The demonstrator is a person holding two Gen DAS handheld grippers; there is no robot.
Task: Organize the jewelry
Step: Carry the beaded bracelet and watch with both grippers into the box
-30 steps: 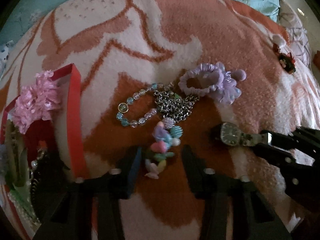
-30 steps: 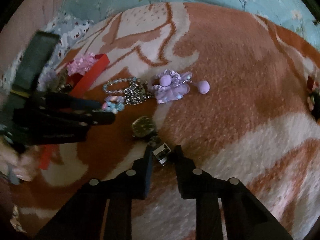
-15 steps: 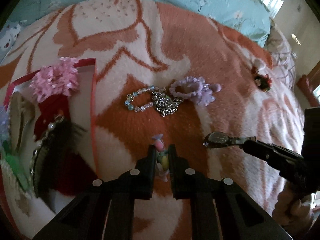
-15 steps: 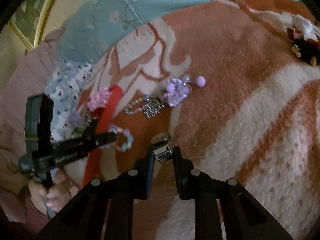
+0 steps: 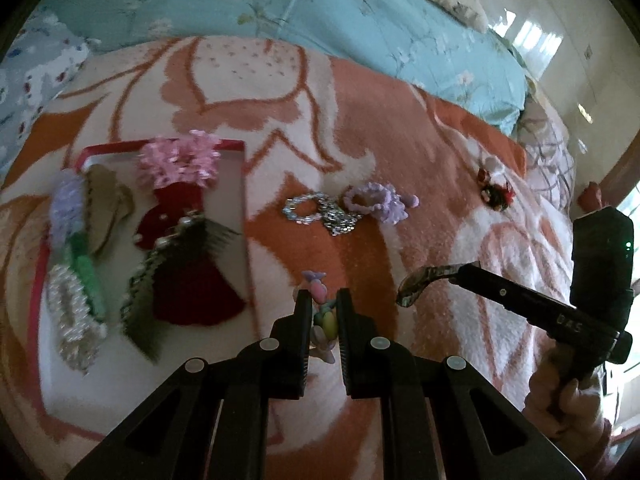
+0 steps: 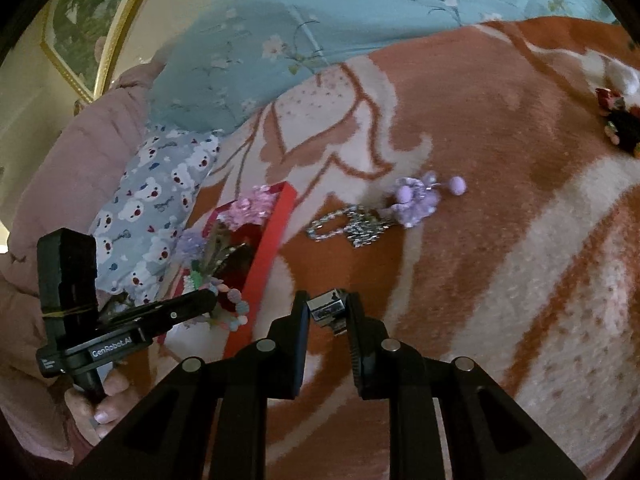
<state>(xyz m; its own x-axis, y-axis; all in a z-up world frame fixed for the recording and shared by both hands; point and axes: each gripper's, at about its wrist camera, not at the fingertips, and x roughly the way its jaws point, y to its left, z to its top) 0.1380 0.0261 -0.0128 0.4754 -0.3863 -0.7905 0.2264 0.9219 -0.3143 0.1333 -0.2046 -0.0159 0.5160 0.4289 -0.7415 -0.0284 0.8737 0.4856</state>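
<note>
My left gripper (image 5: 323, 312) is shut on a pastel bead bracelet (image 5: 322, 312) and holds it above the blanket, just right of the red box (image 5: 240, 148). From the right wrist view the bracelet (image 6: 234, 304) hangs at the box's red edge (image 6: 264, 264). My right gripper (image 6: 328, 312) is shut on the metal band of a wristwatch (image 6: 328, 306); the watch (image 5: 418, 288) hangs from its tip in the left wrist view. On the blanket lie a clear bead bracelet (image 5: 300, 208), a silver chain (image 5: 340, 220) and a purple scrunchie (image 5: 376, 202).
The red box holds a pink flower clip (image 5: 180, 160), a feather comb (image 5: 160, 280), a pearl clip (image 5: 68, 316) and other hair pieces. A red and black hair clip (image 5: 496, 192) lies far right on the orange and white blanket (image 5: 400, 128). Pillows sit behind.
Both grippers have lifted their pieces higher off the blanket. The left one has carried the bead bracelet left toward the red box. The watch now hangs in the air.
</note>
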